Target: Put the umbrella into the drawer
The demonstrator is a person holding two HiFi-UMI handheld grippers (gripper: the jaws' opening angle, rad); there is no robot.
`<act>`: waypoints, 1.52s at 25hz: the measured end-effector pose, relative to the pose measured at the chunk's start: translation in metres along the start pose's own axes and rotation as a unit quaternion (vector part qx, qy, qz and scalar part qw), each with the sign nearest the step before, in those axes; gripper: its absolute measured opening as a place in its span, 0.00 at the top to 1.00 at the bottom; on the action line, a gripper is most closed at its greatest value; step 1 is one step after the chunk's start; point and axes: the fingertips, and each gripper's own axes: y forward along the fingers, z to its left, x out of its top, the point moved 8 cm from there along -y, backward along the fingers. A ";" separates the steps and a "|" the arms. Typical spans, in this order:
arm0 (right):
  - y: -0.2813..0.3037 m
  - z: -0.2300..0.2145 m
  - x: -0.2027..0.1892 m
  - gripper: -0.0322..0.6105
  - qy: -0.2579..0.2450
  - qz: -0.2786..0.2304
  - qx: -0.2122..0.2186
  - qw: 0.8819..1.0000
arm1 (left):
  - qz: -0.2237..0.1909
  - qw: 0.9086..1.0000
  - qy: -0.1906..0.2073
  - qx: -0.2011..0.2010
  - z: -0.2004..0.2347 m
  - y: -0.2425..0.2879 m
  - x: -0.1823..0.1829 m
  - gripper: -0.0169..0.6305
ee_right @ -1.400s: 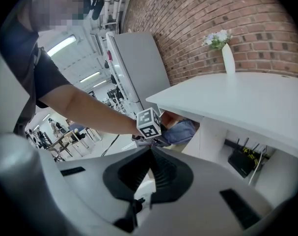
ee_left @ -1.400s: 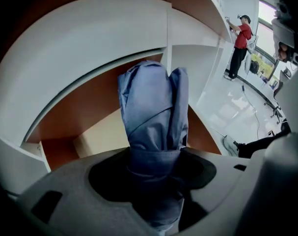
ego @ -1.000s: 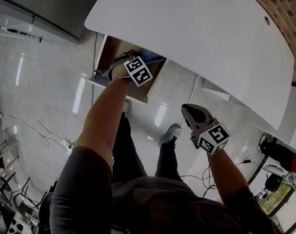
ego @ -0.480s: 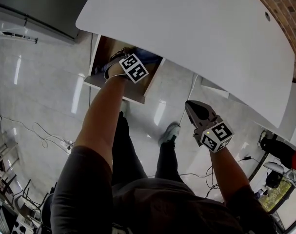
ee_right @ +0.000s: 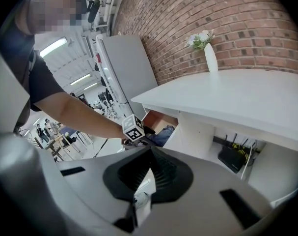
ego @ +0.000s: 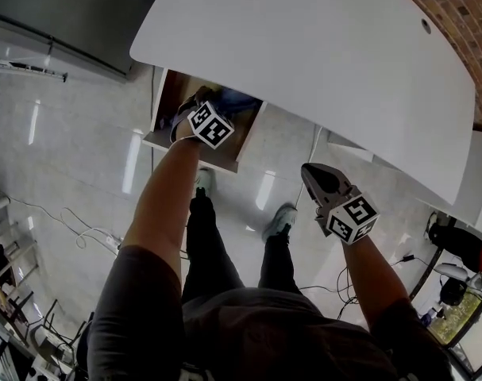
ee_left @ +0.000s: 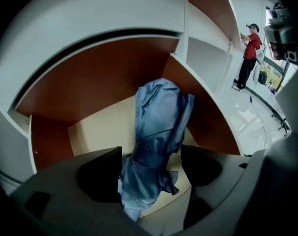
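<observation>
A folded blue umbrella (ee_left: 156,132) lies in the open drawer (ego: 194,155) under the white table (ego: 320,54), its tip toward the brown back wall (ee_left: 90,82). My left gripper (ee_left: 151,166) reaches down into the drawer and its jaws are opening. The umbrella's strapped end is still between them, with a gap at the right jaw. In the head view the left gripper (ego: 199,101) sits over the drawer beside the blue fabric (ego: 237,101). My right gripper (ego: 308,173) hangs shut and empty in front of the table, its tips (ee_right: 149,149) meeting.
A white vase (ee_right: 210,58) with flowers stands on the table by the brick wall. A black router (ee_right: 232,157) sits under the table. A grey cabinet (ee_right: 129,73) is beyond the drawer. Cables (ego: 82,228) lie on the glossy floor. A person in red (ee_left: 249,53) stands far off.
The left hand's marker cube has rolled and shifted slightly toward the drawer's front edge. The right gripper has stayed where it was.
</observation>
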 end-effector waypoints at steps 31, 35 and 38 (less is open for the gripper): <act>-0.205 0.003 0.136 0.96 -0.016 -0.095 -0.055 0.994 | -0.195 0.977 -0.036 -0.079 -0.084 -0.319 0.152 0.44; -0.241 -0.003 0.153 0.96 -0.020 -0.119 -0.077 0.990 | -0.241 0.965 -0.035 -0.095 -0.103 -0.355 0.188 0.44; -0.268 -0.009 0.167 0.96 -0.026 -0.135 -0.101 0.985 | -0.277 0.954 -0.037 -0.105 -0.115 -0.378 0.210 0.45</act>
